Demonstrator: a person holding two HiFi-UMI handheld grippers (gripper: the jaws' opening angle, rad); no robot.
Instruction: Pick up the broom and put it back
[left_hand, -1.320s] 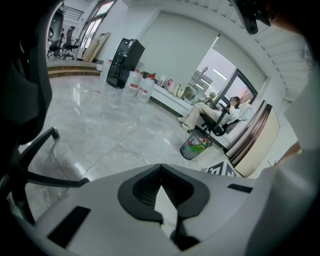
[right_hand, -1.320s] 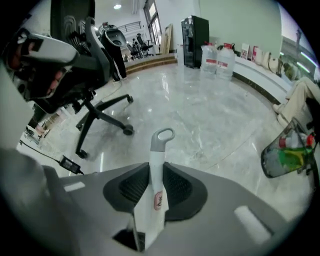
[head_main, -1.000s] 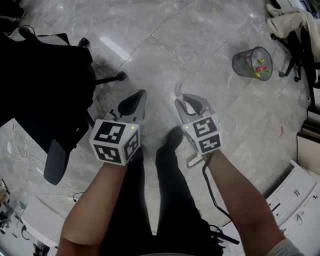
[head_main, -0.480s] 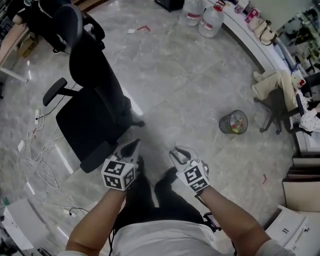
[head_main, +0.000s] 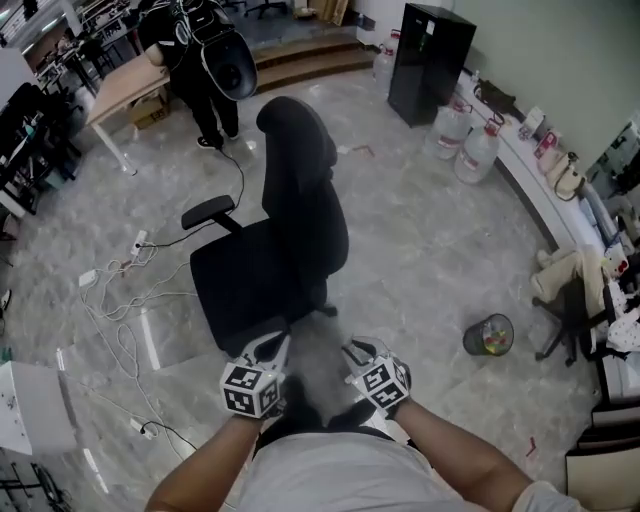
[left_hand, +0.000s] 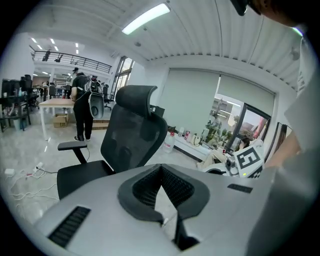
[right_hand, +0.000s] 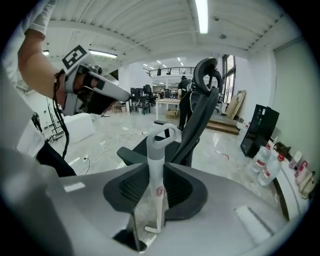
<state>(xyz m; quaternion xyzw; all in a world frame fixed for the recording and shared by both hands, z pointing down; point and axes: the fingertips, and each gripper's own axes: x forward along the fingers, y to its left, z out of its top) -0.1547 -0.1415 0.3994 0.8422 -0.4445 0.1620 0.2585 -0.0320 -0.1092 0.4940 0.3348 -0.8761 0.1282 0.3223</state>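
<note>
In the right gripper view a white broom handle (right_hand: 156, 170) with a grey loop at its top stands upright between the jaws, and my right gripper (right_hand: 159, 169) is shut on it. The rest of the broom is hidden. In the head view the right gripper (head_main: 358, 352) is held low at the centre, close to the person's body. My left gripper (head_main: 270, 345) is beside it on the left. Its jaws (left_hand: 161, 167) meet at the tips and hold nothing.
A black office chair (head_main: 280, 250) stands right in front of both grippers. Loose cables (head_main: 120, 310) lie on the marble floor at the left. A wire waste bin (head_main: 488, 335) is at the right, with water bottles (head_main: 465, 140) and a black cabinet (head_main: 430, 60) behind it. A person (head_main: 205, 60) stands at the back.
Both grippers have come up from near the floor and now sit close to the body. The head view has swung up from the floor to the chair and the room.
</note>
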